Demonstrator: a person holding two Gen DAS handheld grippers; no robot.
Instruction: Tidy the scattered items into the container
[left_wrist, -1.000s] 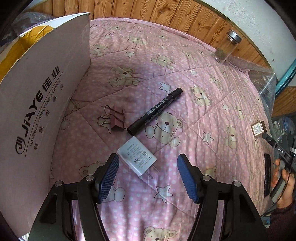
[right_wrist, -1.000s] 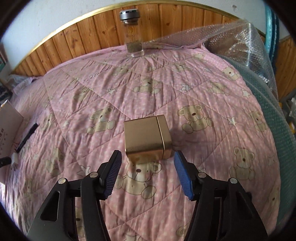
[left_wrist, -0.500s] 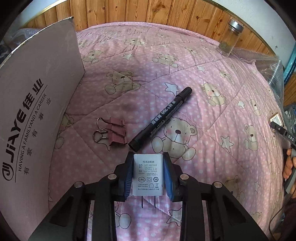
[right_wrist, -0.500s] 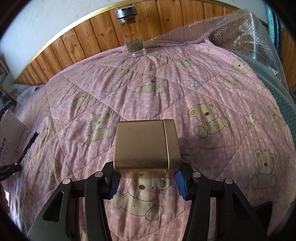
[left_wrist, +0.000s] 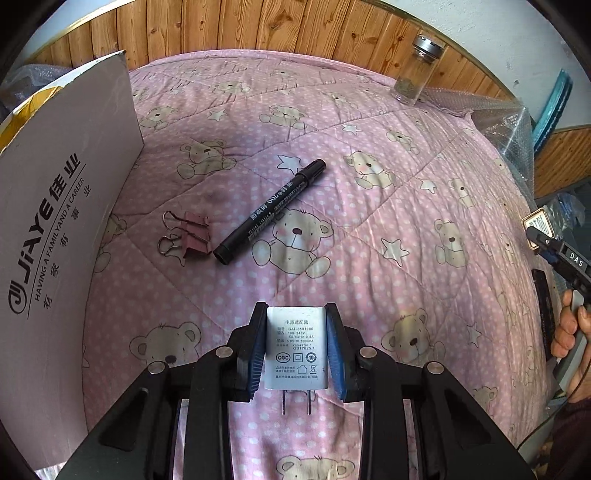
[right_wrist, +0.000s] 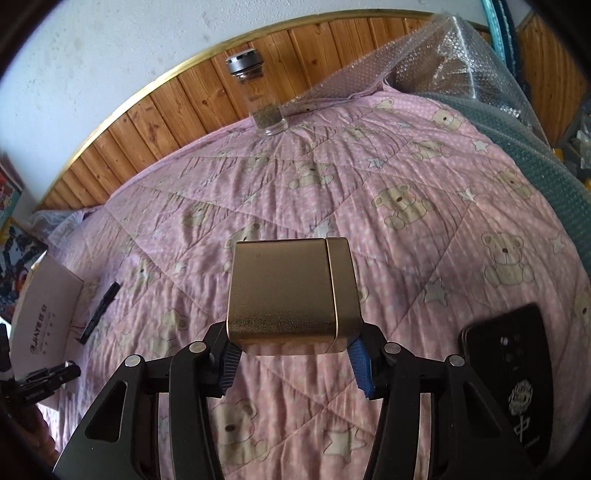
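Pink quilted bedding with bears and stars covers the bed (left_wrist: 369, 110), which carries all the things. At its left side stands the cardboard box (left_wrist: 62, 206), the container, its printed wall upright and its opening seen only at the top edge. The right gripper (right_wrist: 291, 354) holds a gold tin (right_wrist: 288, 291) between its fingers (right_wrist: 360, 363), clamped only at the lower edge, so most of the tin stands out in front of them. The left gripper (left_wrist: 295, 350) has its fingers narrow around a white power adapter (left_wrist: 295, 350), with the two metal prongs pointing back toward the camera. On the quilt a black marker (left_wrist: 269, 212) lies not far from the box, and just beside its near end is a brown binder clip (left_wrist: 192, 240); both are not yet collected. A glass bottle (left_wrist: 417, 70) stands upright at the far edge and a dark phone (right_wrist: 513, 373) lies near the right gripper. My worry is the tin: the hold is shallow and the metal is smooth, so I think it can tilt or slip out during the long way across to the box. The adapter looks safer, but the high box wall can knock it if it passes too low.
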